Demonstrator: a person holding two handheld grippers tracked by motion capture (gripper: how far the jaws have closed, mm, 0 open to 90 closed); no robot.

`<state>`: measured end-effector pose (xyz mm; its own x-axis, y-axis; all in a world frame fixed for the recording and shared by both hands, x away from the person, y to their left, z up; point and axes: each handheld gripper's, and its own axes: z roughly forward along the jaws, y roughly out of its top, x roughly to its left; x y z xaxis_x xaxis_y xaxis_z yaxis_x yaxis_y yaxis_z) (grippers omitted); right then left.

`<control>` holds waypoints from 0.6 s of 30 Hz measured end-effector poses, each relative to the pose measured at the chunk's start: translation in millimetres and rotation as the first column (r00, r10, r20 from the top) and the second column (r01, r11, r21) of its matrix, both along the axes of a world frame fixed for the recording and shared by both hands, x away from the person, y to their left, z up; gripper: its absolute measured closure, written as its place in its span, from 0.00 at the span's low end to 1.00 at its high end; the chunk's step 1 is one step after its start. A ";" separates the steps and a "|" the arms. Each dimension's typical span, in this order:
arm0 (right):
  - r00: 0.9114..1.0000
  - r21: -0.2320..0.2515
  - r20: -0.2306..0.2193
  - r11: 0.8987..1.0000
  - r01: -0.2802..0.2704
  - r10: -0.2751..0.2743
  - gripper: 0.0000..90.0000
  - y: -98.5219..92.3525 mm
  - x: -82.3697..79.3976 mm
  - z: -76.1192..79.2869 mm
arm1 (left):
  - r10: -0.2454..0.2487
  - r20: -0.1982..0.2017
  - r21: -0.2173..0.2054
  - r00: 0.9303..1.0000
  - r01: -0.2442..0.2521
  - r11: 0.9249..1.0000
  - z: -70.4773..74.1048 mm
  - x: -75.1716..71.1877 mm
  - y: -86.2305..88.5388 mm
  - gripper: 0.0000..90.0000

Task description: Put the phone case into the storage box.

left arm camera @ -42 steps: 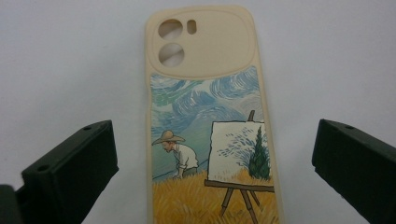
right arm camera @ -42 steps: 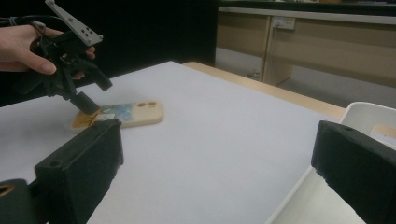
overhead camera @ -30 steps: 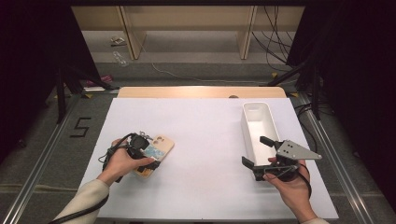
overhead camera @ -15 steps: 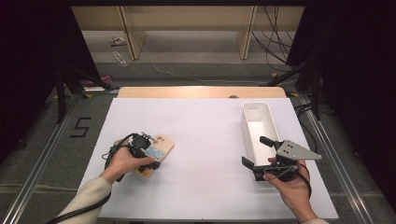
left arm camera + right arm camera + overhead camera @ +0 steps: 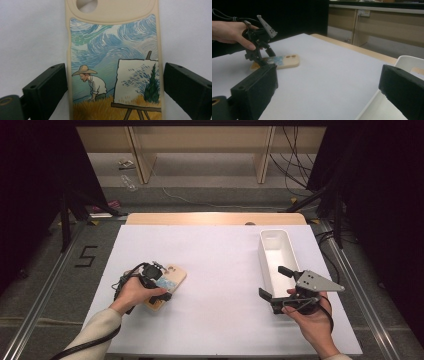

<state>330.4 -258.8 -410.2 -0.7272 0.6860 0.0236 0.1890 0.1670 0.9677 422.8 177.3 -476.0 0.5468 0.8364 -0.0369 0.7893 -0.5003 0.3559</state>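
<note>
Phone case (image 5: 113, 72): cream rim, painted scene of a straw-hatted figure at an easel; lay flat on the white surface (image 5: 220, 270), left of centre, camera cutout pointing away from the person.

Left gripper (image 5: 159, 281): held over the near end of the case, fingers (image 5: 46, 87) straddling its two long edges. They had just been closing slightly, the case between them, with a thin gap visible on each side, so no grip.

Right gripper (image 5: 276, 282): held above the surface just beside the white bin (image 5: 274, 251), fingers (image 5: 254, 87) spread wide and empty.
</note>
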 end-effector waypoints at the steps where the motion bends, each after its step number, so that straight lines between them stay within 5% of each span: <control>1: 1.000 0.000 0.000 1.000 0.001 -0.001 0.03 0.1 0.0 0.0 | -0.001 -0.003 0.000 1.000 0.001 1.000 0.0 0.2 -0.1 0.06; 18: 1.000 -0.001 0.000 1.000 -0.001 0.001 0.03 0.4 -0.5 0.1 | -0.007 -0.028 0.019 1.000 0.007 1.000 -1.0 4.5 -1.6 0.07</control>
